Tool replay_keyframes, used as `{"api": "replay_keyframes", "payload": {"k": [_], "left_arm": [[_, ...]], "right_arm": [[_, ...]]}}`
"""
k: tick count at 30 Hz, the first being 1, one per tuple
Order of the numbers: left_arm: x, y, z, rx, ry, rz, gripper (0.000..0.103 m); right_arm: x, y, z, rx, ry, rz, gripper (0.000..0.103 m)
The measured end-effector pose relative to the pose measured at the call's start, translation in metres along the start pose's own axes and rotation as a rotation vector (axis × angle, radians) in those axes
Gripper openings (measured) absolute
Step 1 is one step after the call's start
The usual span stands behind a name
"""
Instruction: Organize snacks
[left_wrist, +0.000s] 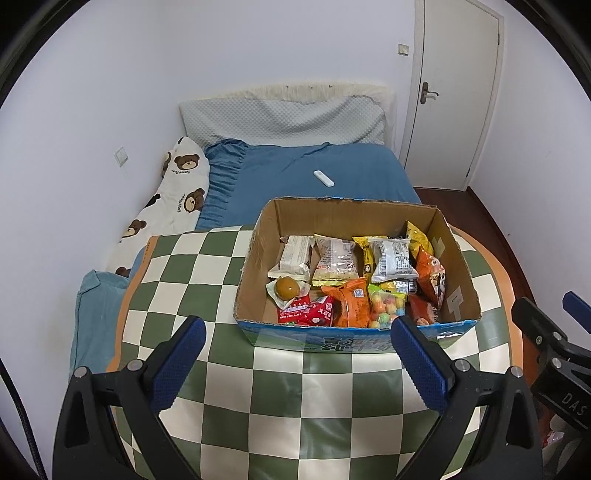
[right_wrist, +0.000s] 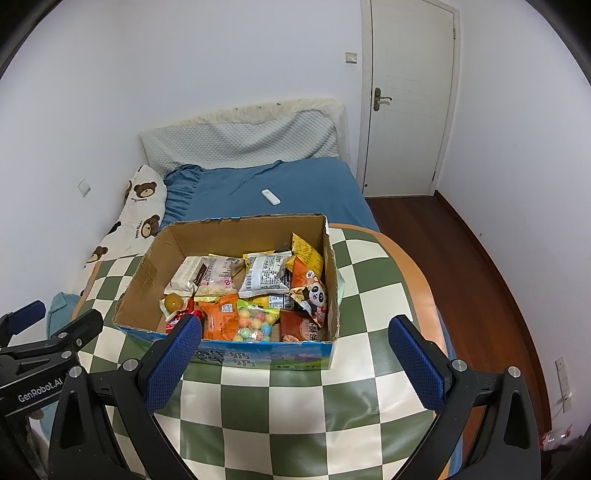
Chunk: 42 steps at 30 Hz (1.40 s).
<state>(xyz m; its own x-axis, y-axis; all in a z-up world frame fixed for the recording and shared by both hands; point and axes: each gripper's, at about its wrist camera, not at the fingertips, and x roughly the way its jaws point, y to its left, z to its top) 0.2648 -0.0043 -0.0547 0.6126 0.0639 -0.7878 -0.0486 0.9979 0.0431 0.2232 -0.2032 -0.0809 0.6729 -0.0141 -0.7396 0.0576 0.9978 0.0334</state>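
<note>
Here, the left hand-held gripper (left_wrist: 298, 360) hangs over the checkered desk (left_wrist: 177, 266), its blue-padded fingers (left_wrist: 177, 365) spread wide with nothing between them. Just ahead of it stands the cardboard box (left_wrist: 255, 266), set on the desk with its blue printed front wall facing the cameras. Inside, from left to right in the left wrist view: a white wrapped snack (left_wrist: 293, 256) at the back with a round brown sweet in clear wrap (left_wrist: 286, 288) in front of it, a red packet (left_wrist: 310, 312) against the front wall, a pale biscuit pack (left_wrist: 337, 260), an orange packet (left_wrist: 351, 306), a bag of coloured candy balls (left_wrist: 384, 306), a white packet with a barcode (left_wrist: 393, 260), and orange and yellow bags (left_wrist: 430, 275) leaning on the right wall. The right hand-held gripper (right_wrist: 294, 360) is likewise wide open and empty, low over the desk just before the box's front wall; its left finger overlaps the box's front left corner in the right wrist view. Beyond the desk lies a bed with a blue sheet (left_wrist: 332, 162), a small white remote (left_wrist: 323, 178) on it, and a bear-print pillow (left_wrist: 173, 199) along the wall.
</note>
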Motion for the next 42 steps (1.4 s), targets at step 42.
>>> {"api": "replay_keyframes", "payload": {"k": [42], "left_arm": [[-0.011,-0.002,0.002,-0.011,-0.006,-0.007,0.103]], "right_arm": [[-0.014,0.0,-0.004,0.001,-0.008,0.01,0.103]]}}
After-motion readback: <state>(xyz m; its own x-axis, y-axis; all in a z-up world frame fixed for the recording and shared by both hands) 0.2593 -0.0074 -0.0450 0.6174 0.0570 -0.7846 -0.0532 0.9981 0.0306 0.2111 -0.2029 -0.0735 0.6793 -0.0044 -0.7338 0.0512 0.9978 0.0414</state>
